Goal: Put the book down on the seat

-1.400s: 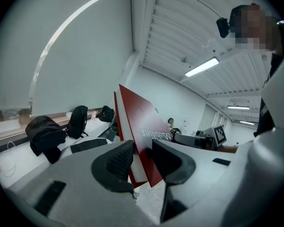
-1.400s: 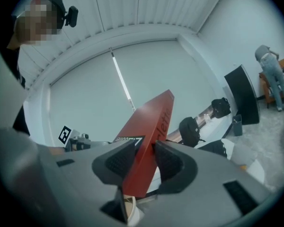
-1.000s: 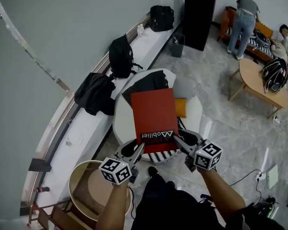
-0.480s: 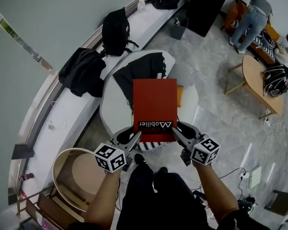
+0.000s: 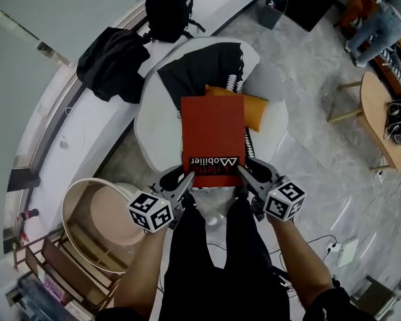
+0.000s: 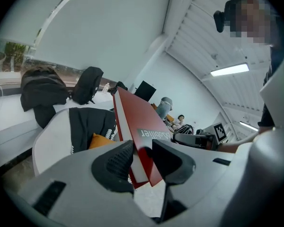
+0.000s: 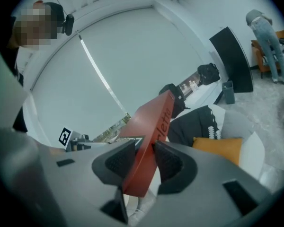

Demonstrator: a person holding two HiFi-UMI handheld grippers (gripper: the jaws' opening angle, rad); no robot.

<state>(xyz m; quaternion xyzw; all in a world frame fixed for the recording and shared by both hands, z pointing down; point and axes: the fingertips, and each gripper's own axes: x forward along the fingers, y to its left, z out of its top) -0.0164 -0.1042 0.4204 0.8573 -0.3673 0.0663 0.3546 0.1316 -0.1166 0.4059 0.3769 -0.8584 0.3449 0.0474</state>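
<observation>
Partly, the book [image 5: 212, 136] hides seat [image 5: 150, 136] (cushion [image 5: 255, 111] too).

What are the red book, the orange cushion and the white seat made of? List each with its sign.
Red book: stiff matte board cover, likely; no sag though gripped only at its near edge; pale paper pages. Orange cushion: soft matte fabric, rounded edges. White seat: matte upholstery, probably fabric; texture unclear.
</observation>
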